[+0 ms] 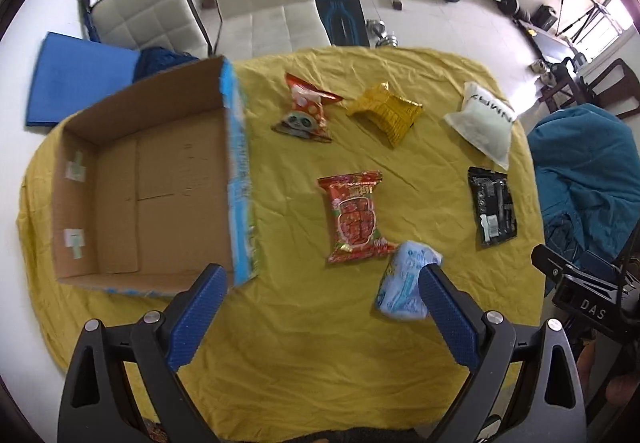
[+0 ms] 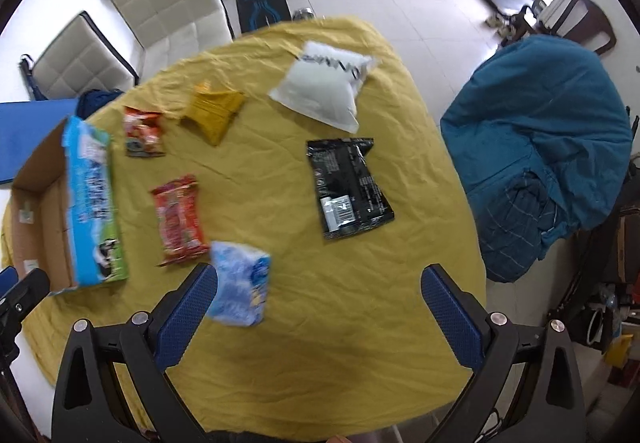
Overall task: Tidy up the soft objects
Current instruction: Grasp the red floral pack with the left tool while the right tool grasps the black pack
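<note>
**Blue-white soft pack: nearest item to both hand-held grippers, inner side of each**

Left to right across the worktop (image 1: 304,343), which is draped in yellow cloth:

- Open brown cardboard box with a blue printed side flap (image 1: 144,179) sits at the far left, nothing visible inside. Likely drop target, judging by the task.
- Left hand-held gripper (image 1: 320,307): jaws spread wide, nothing between them. Box corner lies just ahead of its left finger.
- Crinkly light-blue and white soft pack (image 1: 404,283) lies ahead-right of the left hand-held gripper, just beyond its right fingertip; contact can't be told. Long axis runs roughly along the gripper's forward direction, tilted a little right.
- In the right wrist view the same pack (image 2: 240,283) sits ahead-left of the right hand-held gripper (image 2: 320,295), right against its left finger, partly overlapped by it. Jaws wide open here too, holding nothing.
- Beyond the pack: red printed snack packet (image 1: 354,219), between pack and box. Further back, an orange-red packet with a panda face (image 1: 306,109) and a gold foil pouch (image 1: 386,111).
- Right side: black glossy sachet with a white label (image 2: 348,187) and a white pillowy bag with black lettering (image 2: 326,89), both well clear of either gripper.

Judgement: both sit about equally near the pack. The left is closer to the box, so it has the shorter carry. Either needs a small sideways shift to centre the pack between its fingers, closing across the short axis.
</note>
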Tool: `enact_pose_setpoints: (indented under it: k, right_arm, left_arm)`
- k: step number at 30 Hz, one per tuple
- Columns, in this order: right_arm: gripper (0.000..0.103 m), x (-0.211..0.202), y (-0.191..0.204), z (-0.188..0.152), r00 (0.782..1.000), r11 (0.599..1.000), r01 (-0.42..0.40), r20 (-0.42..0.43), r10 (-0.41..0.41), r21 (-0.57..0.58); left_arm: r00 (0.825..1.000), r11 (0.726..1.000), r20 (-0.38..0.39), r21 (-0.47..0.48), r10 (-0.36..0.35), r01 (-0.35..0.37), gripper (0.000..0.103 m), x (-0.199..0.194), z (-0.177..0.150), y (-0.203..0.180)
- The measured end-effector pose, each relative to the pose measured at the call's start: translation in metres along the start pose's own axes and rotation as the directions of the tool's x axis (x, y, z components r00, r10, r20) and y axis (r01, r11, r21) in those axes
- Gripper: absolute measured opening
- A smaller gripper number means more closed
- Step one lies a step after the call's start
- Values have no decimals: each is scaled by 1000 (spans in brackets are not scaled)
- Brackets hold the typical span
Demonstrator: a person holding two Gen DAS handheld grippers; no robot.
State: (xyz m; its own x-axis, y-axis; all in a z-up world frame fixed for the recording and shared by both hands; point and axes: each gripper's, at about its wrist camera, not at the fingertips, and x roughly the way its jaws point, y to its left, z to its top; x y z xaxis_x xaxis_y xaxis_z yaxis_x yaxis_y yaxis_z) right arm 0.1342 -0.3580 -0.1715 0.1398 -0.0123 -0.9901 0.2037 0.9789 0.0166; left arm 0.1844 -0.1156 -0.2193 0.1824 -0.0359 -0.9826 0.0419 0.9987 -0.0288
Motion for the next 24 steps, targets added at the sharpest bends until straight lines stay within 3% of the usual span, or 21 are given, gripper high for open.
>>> enact_pose_setpoints:
  k: [6,10,13,15,16,19,23,24]
  right_arm:
    - [103,76,-22,41,997,1000,23,-71,-24,-20]
    - [103,124,-29,65,992,1000,-1,-129,0,-8]
    - [103,149,-33,72,985,1000,-21,-173,22,9]
    - [103,167,-35,77,979,999,-33,-202,38,27]
    - [103,175,-37,80,976,998,-43,-213,50,37]
    - [98,190,-37,84,969,997,-54,-239,64,45]
    - [89,210,-33,87,957,998,-45,-284,53,36]
    - [87,214,-33,87,957,999,-40,-288,48,33]
  left_arm:
    - [991,999,-126,10,-44,45,98,82,36,-19]
    - [979,999,-199,-4,-36,36,92,129,51,-21]
    - [961,999,-272,-14,-45,43,78,166,56,-22]
    - [949,999,-313,-9,-37,36,75,184,56,-22]
    - [941,999,-337,-11,-43,42,68,193,55,-22]
    - [925,998,-374,-31,-66,58,60,210,52,-18]
    - [912,993,-396,-76,-110,87,50,224,47,-11]
    - [918,992,-379,-87,-116,90,48,223,46,-10]
